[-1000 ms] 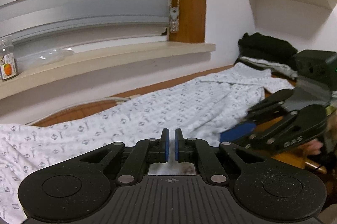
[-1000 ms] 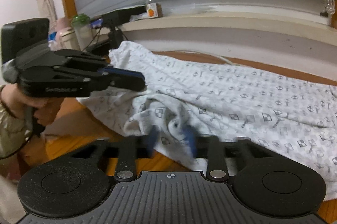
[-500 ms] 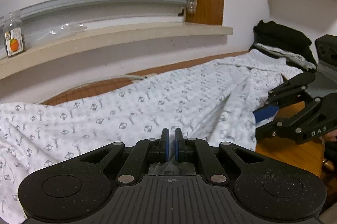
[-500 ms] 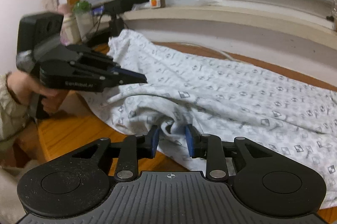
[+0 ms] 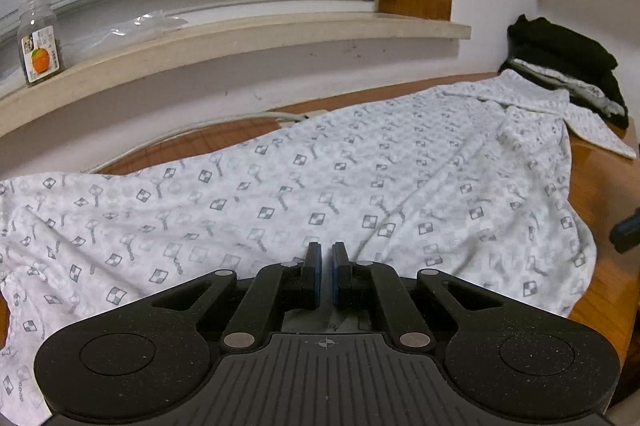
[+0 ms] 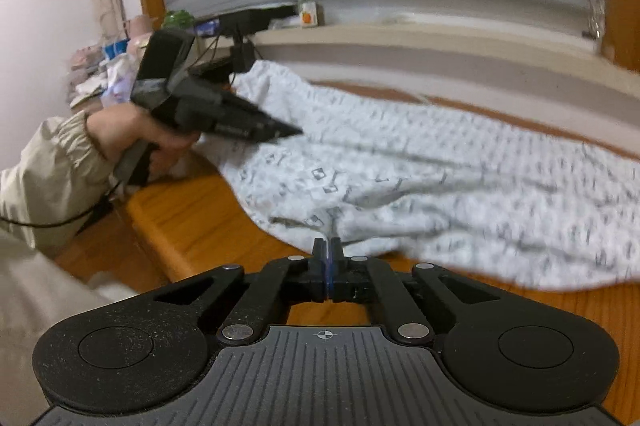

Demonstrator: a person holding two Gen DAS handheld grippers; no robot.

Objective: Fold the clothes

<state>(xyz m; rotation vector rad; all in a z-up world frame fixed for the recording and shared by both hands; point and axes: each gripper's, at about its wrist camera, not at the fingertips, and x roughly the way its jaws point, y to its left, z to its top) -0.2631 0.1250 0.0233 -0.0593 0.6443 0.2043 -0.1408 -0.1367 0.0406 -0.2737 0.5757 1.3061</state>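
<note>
The patterned white garment (image 5: pixel 360 185) lies spread flat on the wooden table (image 5: pixel 596 185), and its long axis runs crosswise in front of both of your grippers, from far off to the left of your left gripper (image 5: pixel 323 276) out to the right, where its far end reaches the dark pile of clothes (image 5: pixel 560 57). That crosswise lie is what the coming fold turns on: the near hem sits directly under your two tools, so any lift carries it away from you, toward the window sill (image 5: pixel 240 37) ahead. Seen along your right gripper (image 6: pixel 327 266), the cloth (image 6: pixel 440 185) fills the space ahead and to the right, with its near edge just at the fingertips and bare wood to the left. Your left hand (image 6: pixel 136 133) holds its tool ahead and to the left of the right one, low over the garment's other end, pitched downward. Both grippers point down at the table at a moderate slant. Your left gripper's jaws stand nearly together with only a slim gap, and the hem passes down between them, so it appears pinched. Your right gripper's jaws are snapping closed, pads now together, with a small pleat of the near edge caught at their tips.
</note>
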